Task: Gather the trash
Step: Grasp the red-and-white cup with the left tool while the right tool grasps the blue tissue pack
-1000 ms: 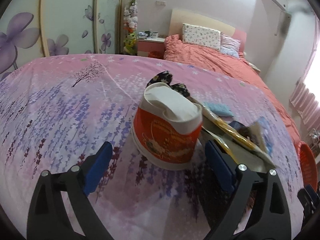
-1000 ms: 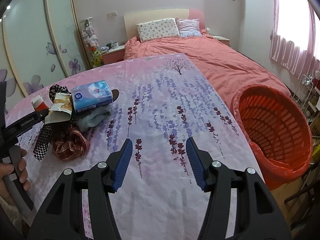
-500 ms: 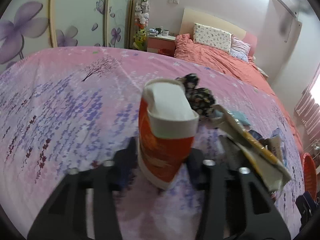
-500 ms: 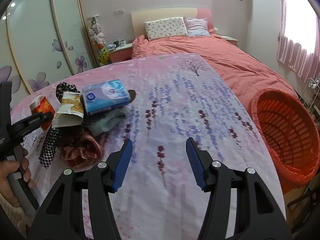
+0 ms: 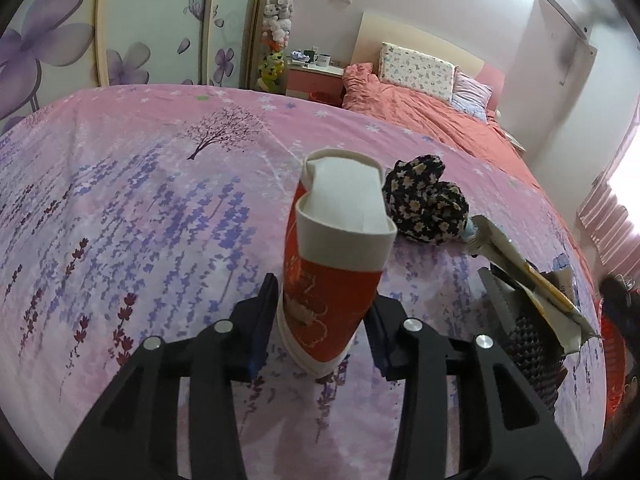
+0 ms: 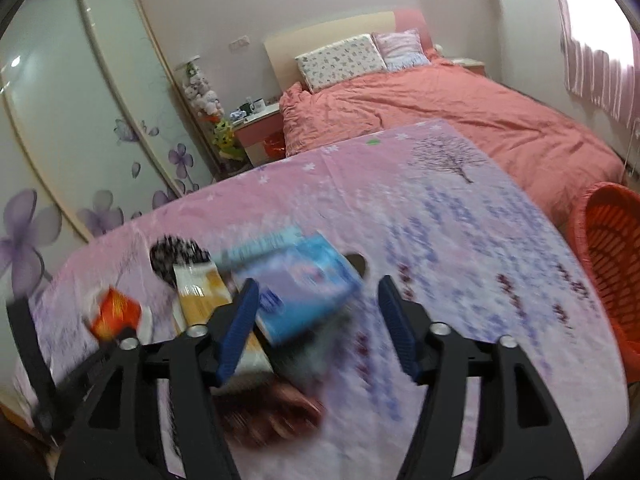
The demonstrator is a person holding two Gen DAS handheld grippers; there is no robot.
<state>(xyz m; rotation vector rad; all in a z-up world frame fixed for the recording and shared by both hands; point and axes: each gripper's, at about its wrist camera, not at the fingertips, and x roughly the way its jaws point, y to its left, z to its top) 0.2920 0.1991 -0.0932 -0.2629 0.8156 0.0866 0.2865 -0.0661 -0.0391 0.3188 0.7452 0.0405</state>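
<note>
Two grippers work over a pink flowered cloth [image 5: 120, 208]. Nearest, the left gripper [image 5: 322, 312] has its blue pads pressed on the sides of a squashed red-and-white paper cup [image 5: 336, 264], though its jaws are easing apart slightly. The right gripper [image 6: 316, 320] has its jaws widening, with a blue tissue pack [image 6: 304, 284] seen between them but not gripped. Beside that pack lie a yellow wrapper [image 6: 200, 292] and a dark floral cloth [image 5: 428, 204]. Farther right stands an orange basket [image 6: 612, 264], off the cloth's edge. Beyond is a bed [image 6: 460, 120] with a coral cover.
</note>
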